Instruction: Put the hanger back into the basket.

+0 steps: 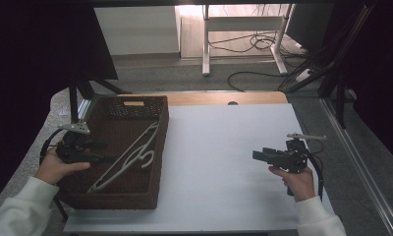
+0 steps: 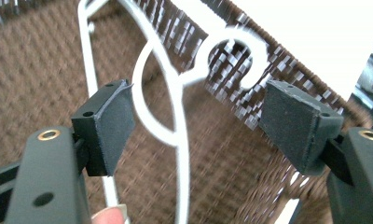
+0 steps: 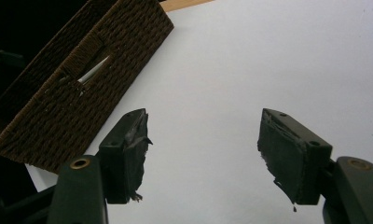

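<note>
In front of the right hand-held gripper (image 1: pixel 257 156) the white counter (image 1: pixel 219 147) is bare, so there is lots of room. The left hand-held gripper (image 1: pixel 106 152) sits inside the brown basket (image 1: pixel 155 162). The basket's walls stand around it and the white hanger (image 2: pixel 175 112) lies right between its wide-apart jaws.

R gripper (image 3: pixel 203 154) jaws apart over white table (image 3: pixel 250 60); basket (image 3: pixel 77 79) upper-left
</note>
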Available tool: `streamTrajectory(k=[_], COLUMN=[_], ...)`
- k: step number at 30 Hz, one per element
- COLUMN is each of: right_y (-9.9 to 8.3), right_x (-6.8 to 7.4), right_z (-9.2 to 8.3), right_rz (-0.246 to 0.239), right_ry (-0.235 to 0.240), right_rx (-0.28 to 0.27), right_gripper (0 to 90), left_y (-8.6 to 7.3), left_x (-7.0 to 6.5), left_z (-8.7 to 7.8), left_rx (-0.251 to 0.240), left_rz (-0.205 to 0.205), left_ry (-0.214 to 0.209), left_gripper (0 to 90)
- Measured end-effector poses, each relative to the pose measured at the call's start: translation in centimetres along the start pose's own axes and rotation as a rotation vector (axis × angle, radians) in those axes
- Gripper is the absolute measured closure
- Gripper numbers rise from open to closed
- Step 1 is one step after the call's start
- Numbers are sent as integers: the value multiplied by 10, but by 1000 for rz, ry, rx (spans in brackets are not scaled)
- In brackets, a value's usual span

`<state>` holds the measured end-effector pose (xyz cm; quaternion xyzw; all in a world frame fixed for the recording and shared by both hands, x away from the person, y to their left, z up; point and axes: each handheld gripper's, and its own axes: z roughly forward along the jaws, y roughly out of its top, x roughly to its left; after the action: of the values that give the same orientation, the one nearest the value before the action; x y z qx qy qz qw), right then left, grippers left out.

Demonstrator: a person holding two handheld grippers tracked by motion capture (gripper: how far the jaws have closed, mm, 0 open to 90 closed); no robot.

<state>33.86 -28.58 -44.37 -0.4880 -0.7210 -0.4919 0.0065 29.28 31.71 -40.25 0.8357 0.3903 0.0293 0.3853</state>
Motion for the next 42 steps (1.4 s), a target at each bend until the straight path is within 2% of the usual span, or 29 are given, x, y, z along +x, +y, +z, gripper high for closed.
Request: streamTrajectory(k=[2, 5, 7, 10, 12, 15, 18, 20, 22, 24, 27, 31, 35, 37, 42], right_y=[0, 1, 2, 4, 4, 5, 4, 4, 4, 4, 4, 3, 3, 3, 3], right_x=[0, 0, 1, 3, 5, 6, 5, 5, 5, 5, 5, 6, 9, 12, 17], right_z=[0, 0, -1, -3, -4, -3, -2, -1, -1, -1, -1, 1, 1, 1, 0], right_rz=[0, 1, 0, -12, -30, -47, -58, -64, -65, -66, -67, -78, -133, -177, -248], right_ry=[3, 9, 14, 23, 25, 21, 11, 9, 7, 6, 3, -2, 3, -8, -42], right_rx=[-1, -8, -15, -22, -21, -11, 4, 12, 14, 13, 15, 27, 44, 57, 81], right_gripper=[341, 341, 341, 340, 336, 330, 323, 318, 317, 317, 316, 310, 298, 294, 289], left_y=[4, 9, 10, 10, 10, 6, 1, -3, -8, -12, -16, -16, -15, -14, -15], left_x=[-12, -27, -35, -43, -48, -54, -58, -60, -63, -70, -81, -93, -94, -93, -90], left_z=[2, 8, 13, 19, 20, 17, 14, 11, 11, 13, 22, 36, 45, 46, 46], left_rx=[-15, -27, -32, -58, -71, -75, -42, -35, -37, -41, -57, -51, -62, -67, -82], left_rz=[12, 27, 25, 7, 0, 14, 50, 56, 64, 81, 89, 115, 107, 94, 71], left_ry=[22, 27, 40, 36, 61, 108, 178, 201, 191, 198, 187, 196, 194, 189, 181], left_gripper=[250, 250, 252, 253, 253, 253, 249, 250, 247, 245, 241, 241, 240, 240, 240])
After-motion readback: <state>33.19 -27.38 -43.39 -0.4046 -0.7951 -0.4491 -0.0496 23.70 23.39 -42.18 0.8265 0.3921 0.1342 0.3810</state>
